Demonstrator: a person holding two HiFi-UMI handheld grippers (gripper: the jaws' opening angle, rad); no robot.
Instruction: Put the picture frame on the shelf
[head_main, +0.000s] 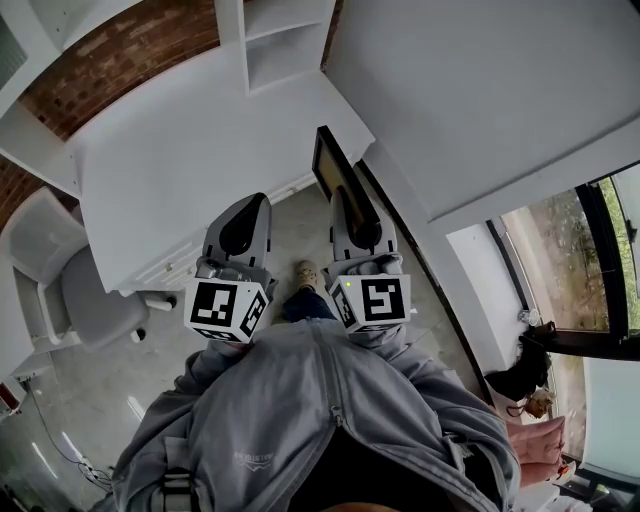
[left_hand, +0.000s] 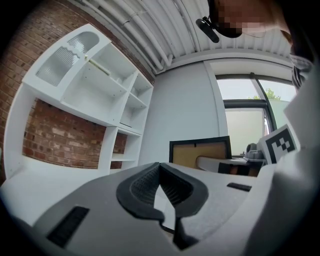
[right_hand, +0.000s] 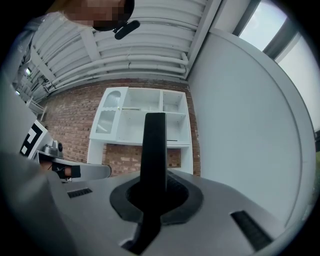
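My right gripper (head_main: 352, 205) is shut on the black picture frame (head_main: 331, 165), held edge-on in the air above the floor. In the right gripper view the picture frame (right_hand: 154, 150) rises straight up between the jaws of the right gripper (right_hand: 156, 192). The left gripper view shows the picture frame (left_hand: 201, 151) with its brown back facing me. My left gripper (head_main: 243, 228) hangs beside it, shut with nothing in it; the left gripper (left_hand: 161, 187) has its pads meeting. The white shelf unit (right_hand: 142, 117) stands ahead against the brick wall, its compartments bare.
A white desk (head_main: 190, 170) lies below the shelf unit (head_main: 275, 40). A grey office chair (head_main: 70, 290) stands at the left. A white wall (head_main: 480, 90) runs along the right, with a window (head_main: 600, 260) further right. My shoe (head_main: 306, 274) shows on the floor.
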